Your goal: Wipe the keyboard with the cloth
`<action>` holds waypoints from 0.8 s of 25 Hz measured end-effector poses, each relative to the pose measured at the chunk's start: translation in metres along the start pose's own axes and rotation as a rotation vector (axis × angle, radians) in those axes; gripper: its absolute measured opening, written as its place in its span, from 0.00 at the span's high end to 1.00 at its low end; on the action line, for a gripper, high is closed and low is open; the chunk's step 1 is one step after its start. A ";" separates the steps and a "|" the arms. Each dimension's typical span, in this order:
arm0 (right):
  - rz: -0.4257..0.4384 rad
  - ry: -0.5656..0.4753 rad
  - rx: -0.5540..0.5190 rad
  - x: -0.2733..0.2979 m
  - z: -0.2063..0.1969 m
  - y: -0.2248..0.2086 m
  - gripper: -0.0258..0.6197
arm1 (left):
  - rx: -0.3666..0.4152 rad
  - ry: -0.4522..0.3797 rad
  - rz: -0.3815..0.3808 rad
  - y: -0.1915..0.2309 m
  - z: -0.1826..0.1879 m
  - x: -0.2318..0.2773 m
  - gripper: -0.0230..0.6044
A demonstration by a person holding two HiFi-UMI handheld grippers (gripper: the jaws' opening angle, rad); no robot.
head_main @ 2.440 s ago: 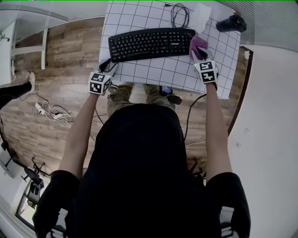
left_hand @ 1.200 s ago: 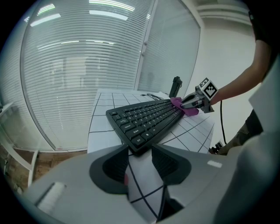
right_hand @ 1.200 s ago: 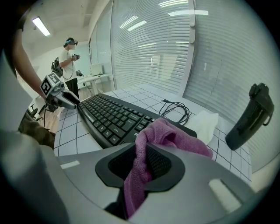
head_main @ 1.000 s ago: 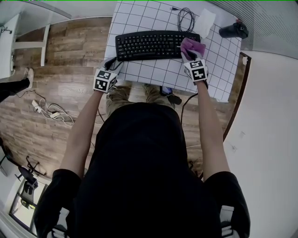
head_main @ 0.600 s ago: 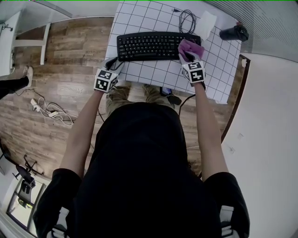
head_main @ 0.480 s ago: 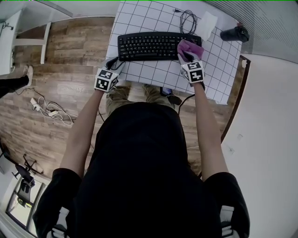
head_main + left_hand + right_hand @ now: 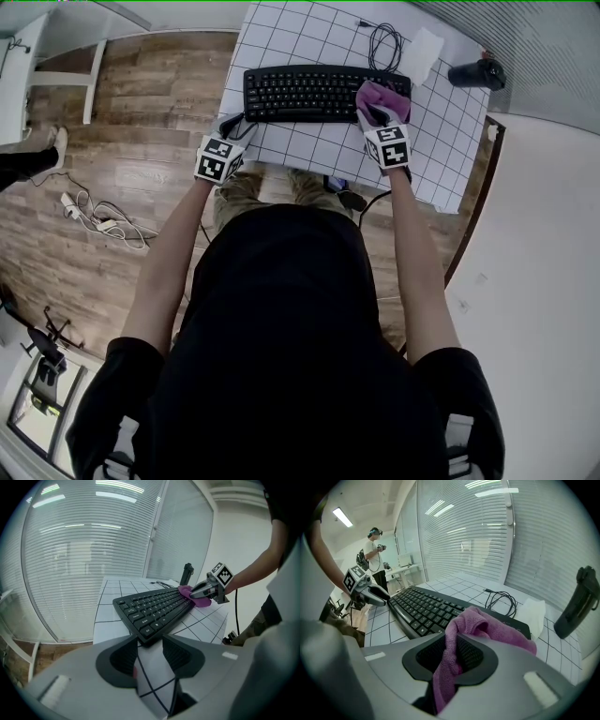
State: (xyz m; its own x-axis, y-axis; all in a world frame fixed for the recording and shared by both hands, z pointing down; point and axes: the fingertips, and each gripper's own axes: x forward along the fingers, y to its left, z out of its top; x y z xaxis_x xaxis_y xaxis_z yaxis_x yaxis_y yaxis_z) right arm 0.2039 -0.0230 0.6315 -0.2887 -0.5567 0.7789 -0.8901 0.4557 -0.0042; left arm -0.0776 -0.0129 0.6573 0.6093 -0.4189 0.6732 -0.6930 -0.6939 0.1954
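Note:
A black keyboard (image 7: 314,94) lies across the white gridded table (image 7: 281,28). My right gripper (image 7: 373,116) is shut on a purple cloth (image 7: 382,97), which drapes over the keyboard's right end. In the right gripper view the cloth (image 7: 492,625) hangs down between the jaws of the right gripper (image 7: 452,644), with the keyboard (image 7: 419,609) just beyond. My left gripper (image 7: 240,128) is open at the keyboard's front left corner. Bare table shows between the jaws of the left gripper (image 7: 150,656) in the left gripper view. Whether its tips touch the keyboard (image 7: 152,611) I cannot tell.
Behind the keyboard lie a coiled black cable (image 7: 386,42) and a white tissue (image 7: 424,52). A black bottle-like object (image 7: 476,73) lies at the table's far right corner. The near table edge runs just under both grippers. Loose cables (image 7: 94,220) lie on the wooden floor. A person (image 7: 375,555) stands far off.
My right gripper has carried the cloth leftward, from beside the keyboard's right end onto it. The left gripper has stayed at the keyboard's front left corner.

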 end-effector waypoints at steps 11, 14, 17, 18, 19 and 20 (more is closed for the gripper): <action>0.010 -0.007 0.005 0.005 0.007 0.017 0.83 | 0.006 -0.013 -0.014 -0.002 0.001 -0.001 0.70; 0.027 -0.009 -0.005 0.009 0.011 0.027 0.83 | 0.009 -0.016 -0.017 -0.003 0.001 -0.002 0.70; 0.043 -0.011 -0.008 0.014 0.016 0.037 0.83 | 0.007 -0.016 -0.020 -0.003 0.001 -0.001 0.70; 0.047 -0.012 -0.008 0.015 0.018 0.040 0.83 | 0.005 -0.015 -0.020 -0.002 0.001 -0.001 0.70; 0.048 -0.013 -0.006 0.016 0.019 0.042 0.83 | 0.003 -0.014 -0.020 -0.002 0.001 -0.001 0.70; 0.047 -0.013 -0.002 0.017 0.020 0.043 0.83 | 0.003 -0.013 -0.020 -0.002 0.001 -0.001 0.70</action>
State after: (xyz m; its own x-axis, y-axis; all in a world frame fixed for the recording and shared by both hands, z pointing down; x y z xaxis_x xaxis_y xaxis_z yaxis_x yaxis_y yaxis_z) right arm 0.1539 -0.0269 0.6321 -0.3348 -0.5436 0.7697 -0.8749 0.4826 -0.0397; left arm -0.0761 -0.0118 0.6554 0.6279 -0.4130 0.6597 -0.6799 -0.7036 0.2066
